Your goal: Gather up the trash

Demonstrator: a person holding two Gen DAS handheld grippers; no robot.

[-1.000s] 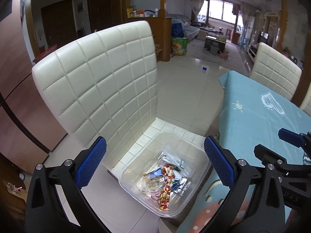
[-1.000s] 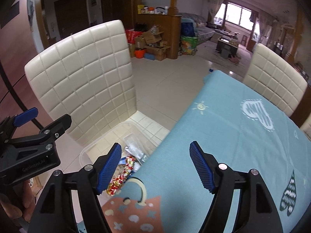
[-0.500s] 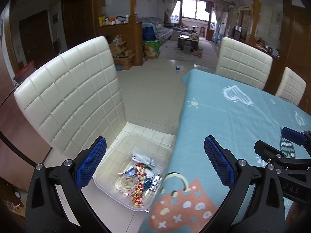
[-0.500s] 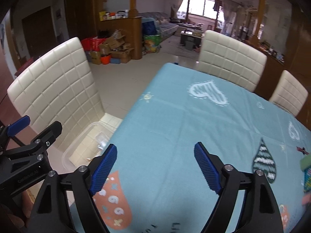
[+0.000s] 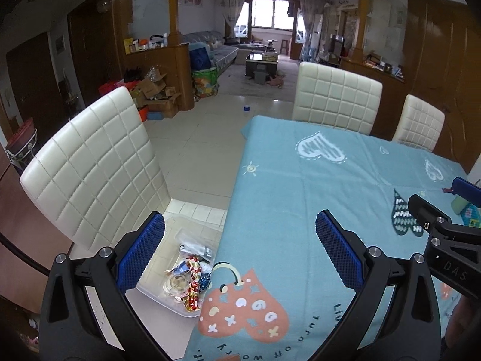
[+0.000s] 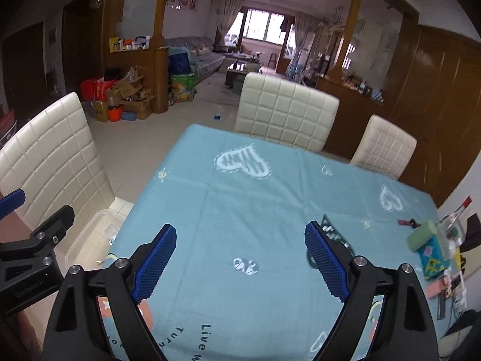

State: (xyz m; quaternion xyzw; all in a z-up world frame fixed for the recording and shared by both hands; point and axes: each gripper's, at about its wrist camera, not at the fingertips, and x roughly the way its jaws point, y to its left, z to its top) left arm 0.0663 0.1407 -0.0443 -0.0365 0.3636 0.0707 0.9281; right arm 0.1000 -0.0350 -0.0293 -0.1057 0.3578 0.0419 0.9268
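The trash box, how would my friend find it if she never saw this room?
Start at the big table with the blue cloth. Look down at its left side, where a white padded chair stands. On that chair's seat sits the clear plastic box, the only see-through thing there, holding shiny red-and-gold wrappers.

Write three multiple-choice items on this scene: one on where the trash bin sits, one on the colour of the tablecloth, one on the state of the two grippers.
1. Where is the clear bin of wrappers?
A. on the table
B. on the chair seat beside the table
C. on the floor by the sofa

2. What colour is the tablecloth?
A. light blue
B. red
C. white

3. How are the left gripper and right gripper?
A. both shut
B. both open, empty
C. one holds a wrapper

Answers: 1 B, it rests on the white chair; 2 A, blue with hearts; 3 B, fingers spread, nothing between.
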